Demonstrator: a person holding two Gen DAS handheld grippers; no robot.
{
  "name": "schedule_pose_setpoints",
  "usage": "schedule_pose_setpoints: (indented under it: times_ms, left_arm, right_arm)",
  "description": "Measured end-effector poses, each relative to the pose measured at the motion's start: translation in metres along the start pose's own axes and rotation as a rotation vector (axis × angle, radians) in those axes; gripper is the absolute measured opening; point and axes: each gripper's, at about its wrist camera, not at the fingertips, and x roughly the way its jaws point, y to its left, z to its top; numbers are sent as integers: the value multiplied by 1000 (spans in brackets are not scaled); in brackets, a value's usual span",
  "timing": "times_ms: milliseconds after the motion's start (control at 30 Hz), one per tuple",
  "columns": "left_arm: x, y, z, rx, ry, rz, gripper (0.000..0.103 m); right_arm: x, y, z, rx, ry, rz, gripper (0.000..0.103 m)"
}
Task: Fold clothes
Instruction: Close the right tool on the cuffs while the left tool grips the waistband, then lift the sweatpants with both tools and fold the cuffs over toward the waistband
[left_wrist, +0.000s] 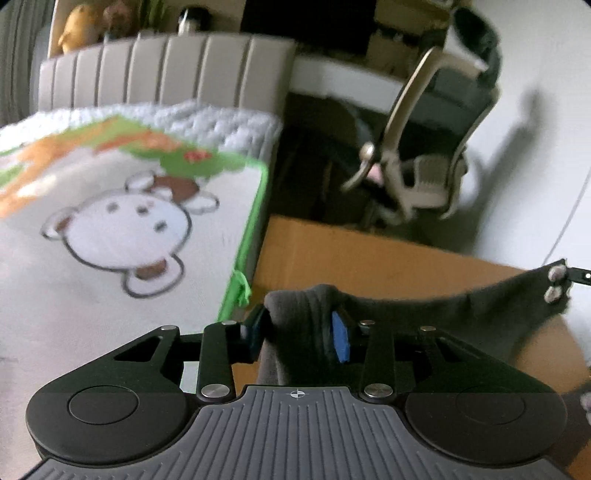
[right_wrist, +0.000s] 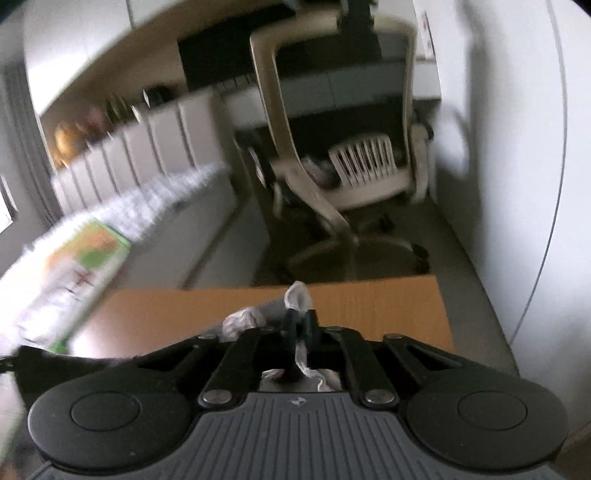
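Currently holding a dark grey garment (left_wrist: 424, 302) stretched in the air above the near part of the orange-brown table (left_wrist: 369, 258), one end bunched and clenched between the blue-padded fingers of the left gripper (left_wrist: 301, 332), the other end running off to the right toward the right gripper (right_wrist: 299, 328). Pinching there, in the right view, what looks like a pale edge of fabric between nearly closed fingers, though too blurred to be sure it is the same garment. Judging the step as carrying or spreading the piece before a fold: keeping both grips firm, keeping the span level and taut, lowering it flat onto bare tabletop rather than letting it sag. Lying to the left, just beside the table, a bed with a cartoon-animal blanket (left_wrist: 129, 221) edged in green, close enough to snag a trailing hem. Standing beyond the far edge, an office chair (right_wrist: 351, 147), well apart and hardly hindering.
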Motion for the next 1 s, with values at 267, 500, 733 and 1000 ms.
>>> schedule_pose_setpoints:
  times_ms: [267, 500, 733, 1000]
  left_arm:
    - [-89, 0, -82, 57, 99, -64, 39]
    - [-105, 14, -99, -11, 95, -73, 56]
    - [-110, 13, -93, -97, 31, -90, 83]
    - [-116, -1, -72, -52, -22, -102, 94]
  right_arm:
    - [-112, -23, -94, 92, 66, -62, 2]
    - [-126, -38, -123, 177, 62, -113, 20]
    - [-63, -9, -97, 115, 65, -12, 42]
    - [-14, 22, -85, 59, 154, 36, 13]
